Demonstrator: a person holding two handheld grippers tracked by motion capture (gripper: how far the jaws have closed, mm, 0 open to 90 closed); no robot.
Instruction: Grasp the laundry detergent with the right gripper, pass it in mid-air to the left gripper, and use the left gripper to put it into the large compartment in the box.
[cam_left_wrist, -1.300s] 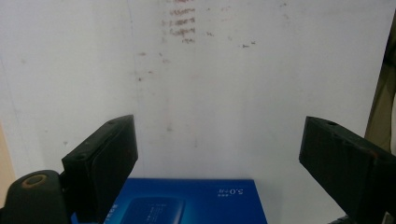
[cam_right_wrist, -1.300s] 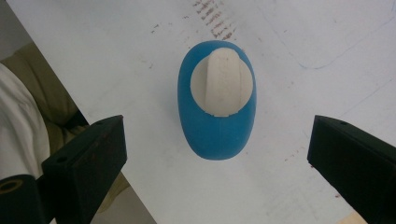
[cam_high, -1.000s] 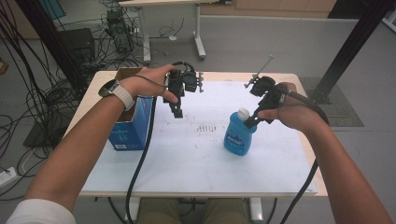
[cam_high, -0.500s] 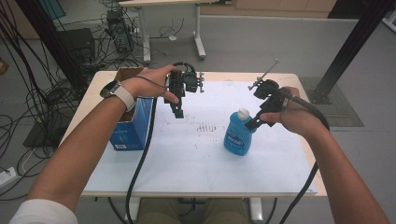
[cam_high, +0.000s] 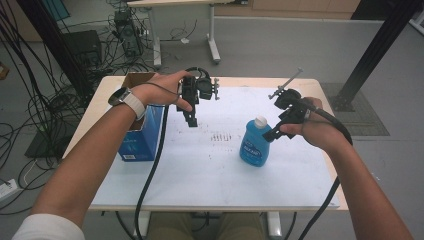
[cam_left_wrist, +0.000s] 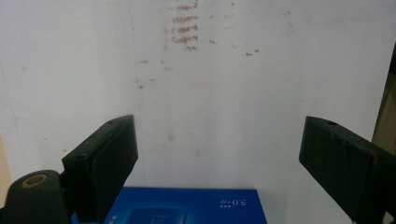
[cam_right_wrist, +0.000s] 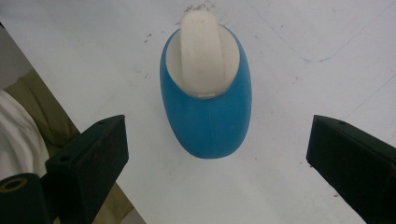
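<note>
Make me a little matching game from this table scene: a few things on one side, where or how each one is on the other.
Things:
1. blue bottle
2. blue box
3. left gripper
4. right gripper

States:
A. at the table's left edge
B. open, above the bare white tabletop
C. standing upright, white cap on top
D. open, just beside the bottle

Pairs: 1-C, 2-A, 3-B, 4-D

soft, even light, slightly soft pictures

the room was lit evenly and fairly brightly from above, with no hard glare on the white table (cam_high: 210, 165). shadows under the bottle (cam_high: 255, 142) and box (cam_high: 142, 135) were faint and short. the high view looked slightly soft throughout. in the gripper views the near black jaws were dark and blurred, with dimmer corners.
</note>
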